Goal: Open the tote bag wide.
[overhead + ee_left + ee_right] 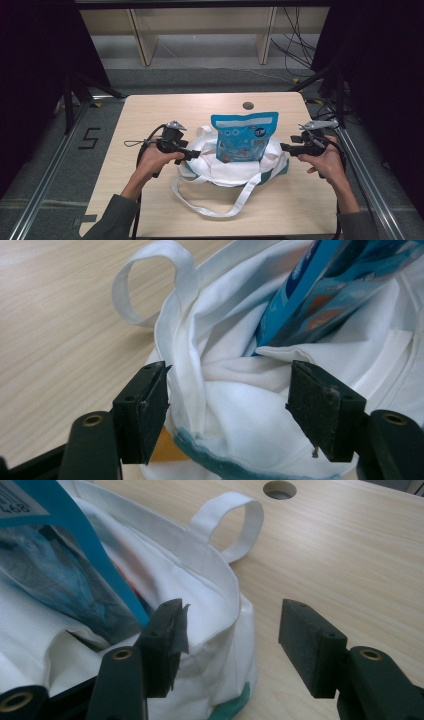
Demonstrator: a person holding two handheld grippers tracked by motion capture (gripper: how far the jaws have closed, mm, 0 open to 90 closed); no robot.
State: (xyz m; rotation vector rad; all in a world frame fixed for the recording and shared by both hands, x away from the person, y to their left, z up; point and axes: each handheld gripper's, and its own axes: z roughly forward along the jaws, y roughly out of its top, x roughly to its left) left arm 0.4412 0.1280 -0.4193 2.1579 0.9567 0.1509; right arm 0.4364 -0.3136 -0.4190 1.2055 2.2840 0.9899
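both grippers (196, 154) (285, 147) open beside white bag (235, 170).

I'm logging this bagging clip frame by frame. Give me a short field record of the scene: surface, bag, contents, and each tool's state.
surface: light wooden table
bag: white cloth tote bag, mouth open, long strap trailing toward the person
contents: blue snack pouch standing upright in the bag, top half sticking out
left tool: jaws open, bag rim between them, not pinched
right tool: jaws open, beside the bag's edge
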